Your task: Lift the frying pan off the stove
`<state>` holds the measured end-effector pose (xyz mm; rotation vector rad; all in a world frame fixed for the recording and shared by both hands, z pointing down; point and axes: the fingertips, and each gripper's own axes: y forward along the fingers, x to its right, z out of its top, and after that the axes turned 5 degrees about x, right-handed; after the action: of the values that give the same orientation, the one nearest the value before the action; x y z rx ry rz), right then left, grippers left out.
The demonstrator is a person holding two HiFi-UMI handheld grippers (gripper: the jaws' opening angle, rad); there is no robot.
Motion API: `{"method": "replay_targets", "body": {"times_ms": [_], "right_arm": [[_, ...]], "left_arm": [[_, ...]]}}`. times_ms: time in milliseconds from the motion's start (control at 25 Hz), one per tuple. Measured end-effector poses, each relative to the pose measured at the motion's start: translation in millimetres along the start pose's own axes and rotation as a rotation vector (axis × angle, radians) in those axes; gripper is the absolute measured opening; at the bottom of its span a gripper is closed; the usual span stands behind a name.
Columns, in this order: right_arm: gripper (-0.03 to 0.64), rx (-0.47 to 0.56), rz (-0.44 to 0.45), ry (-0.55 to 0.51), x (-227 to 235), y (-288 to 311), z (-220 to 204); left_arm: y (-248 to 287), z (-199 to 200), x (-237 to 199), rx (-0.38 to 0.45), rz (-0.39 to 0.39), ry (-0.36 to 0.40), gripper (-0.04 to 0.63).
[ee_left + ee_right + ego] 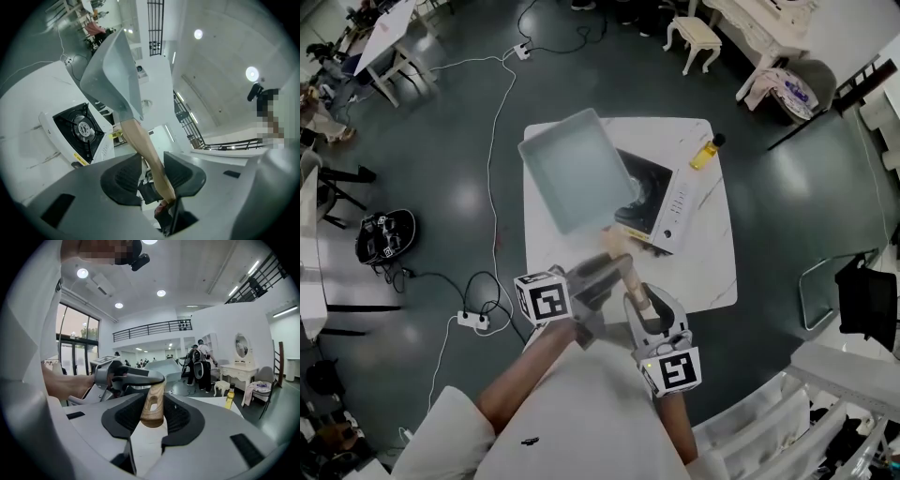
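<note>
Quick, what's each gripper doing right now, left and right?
Left gripper: jaws closed on the wooden handle of the frying pan.
Right gripper: jaws closed on the end of the same handle.

On my head view the frying pan [577, 169] hides the 9 o'clock side of the stove [675, 202], and the wooden handle [623, 264] is smeared by blur. In the right gripper view the left gripper [152, 377] hides most of the pan. I can't read the label on the bottle [707, 152].
</note>
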<state>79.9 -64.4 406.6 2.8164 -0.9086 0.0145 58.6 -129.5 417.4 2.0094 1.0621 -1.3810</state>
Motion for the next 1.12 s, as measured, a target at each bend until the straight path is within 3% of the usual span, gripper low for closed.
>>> {"method": "replay_targets", "body": {"times_ms": [480,1120], "right_arm": [[0.117,0.043,0.131,0.024,-51,4,16],[0.117,0.05,0.132,0.002,-64,6,17]], "left_arm": [[-58,17,15,0.108,0.044,0.037,0.14],[-72,18,13,0.136,0.044,0.014,0.143]]}}
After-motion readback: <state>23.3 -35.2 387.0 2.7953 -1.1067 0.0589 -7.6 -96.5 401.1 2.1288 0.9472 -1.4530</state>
